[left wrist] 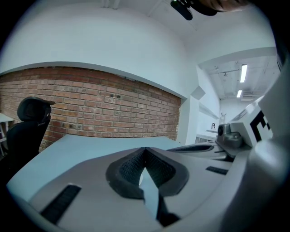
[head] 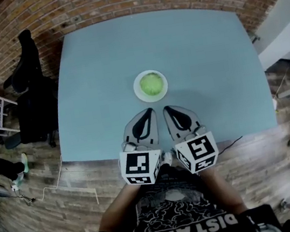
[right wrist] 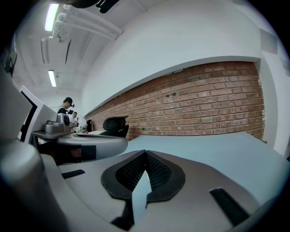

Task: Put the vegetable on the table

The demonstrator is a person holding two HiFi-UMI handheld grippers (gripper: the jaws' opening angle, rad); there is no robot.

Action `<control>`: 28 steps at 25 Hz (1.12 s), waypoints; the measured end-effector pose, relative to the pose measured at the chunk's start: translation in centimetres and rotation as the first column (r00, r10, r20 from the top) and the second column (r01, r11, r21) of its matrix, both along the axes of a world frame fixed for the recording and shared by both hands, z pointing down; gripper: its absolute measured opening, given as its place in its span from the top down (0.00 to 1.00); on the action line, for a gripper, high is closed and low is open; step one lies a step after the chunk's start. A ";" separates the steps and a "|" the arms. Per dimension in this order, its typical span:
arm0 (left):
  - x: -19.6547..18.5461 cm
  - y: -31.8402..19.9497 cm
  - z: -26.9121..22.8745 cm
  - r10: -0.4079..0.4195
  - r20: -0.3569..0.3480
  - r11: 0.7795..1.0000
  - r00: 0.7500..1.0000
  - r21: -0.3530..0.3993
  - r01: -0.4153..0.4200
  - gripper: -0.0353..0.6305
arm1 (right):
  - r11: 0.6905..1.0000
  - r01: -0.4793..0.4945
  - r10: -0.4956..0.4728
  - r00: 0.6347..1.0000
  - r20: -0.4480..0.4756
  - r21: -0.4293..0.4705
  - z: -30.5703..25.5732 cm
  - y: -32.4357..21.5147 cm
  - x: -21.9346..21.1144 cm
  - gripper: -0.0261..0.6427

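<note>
Vegetable (head: 151, 85) pickup is what I am sizing up, working outward from myself. Nearest me, the left tool (head: 146, 111) and the right tool (head: 166, 108) are hovering side by side over the near edge of the worktop (head: 205, 48), both clenched on nothing. Each tool's own view is showing its ribbed pads pressed tip to tip with only blue surface beyond. A little past their tips, the green, rounded vegetable is sitting in a white plate (head: 137, 80) around the middle of the worktop, apart from both tools.

I am judging that pushing forward while clenched would be nudging the plate away instead of gripping anything, so the jaws are needing to spread first. With the tools this close together, I am risking knocking one against the other. The round shape is looking likely to squirt from the pads, or to roll once it is lying on the bare surface farther out. A low approach could be catching the plate rim and tipping it.
</note>
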State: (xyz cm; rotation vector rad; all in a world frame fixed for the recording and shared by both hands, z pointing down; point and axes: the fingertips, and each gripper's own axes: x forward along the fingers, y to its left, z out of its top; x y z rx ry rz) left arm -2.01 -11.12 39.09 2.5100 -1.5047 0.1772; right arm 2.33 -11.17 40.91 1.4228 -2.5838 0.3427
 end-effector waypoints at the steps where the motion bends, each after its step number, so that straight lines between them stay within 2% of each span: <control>1: 0.0 0.1 0.1 -0.001 0.002 1.000 1.000 -0.001 0.001 0.94 | 1.000 -0.001 0.001 1.000 -0.002 0.002 0.0 0.2 0.1 0.95; 28: 1.2 1.0 -0.1 -0.004 0.016 1.000 1.000 0.009 0.004 0.94 | 1.000 0.011 -0.011 1.000 0.005 0.023 -0.6 1.0 0.9 0.95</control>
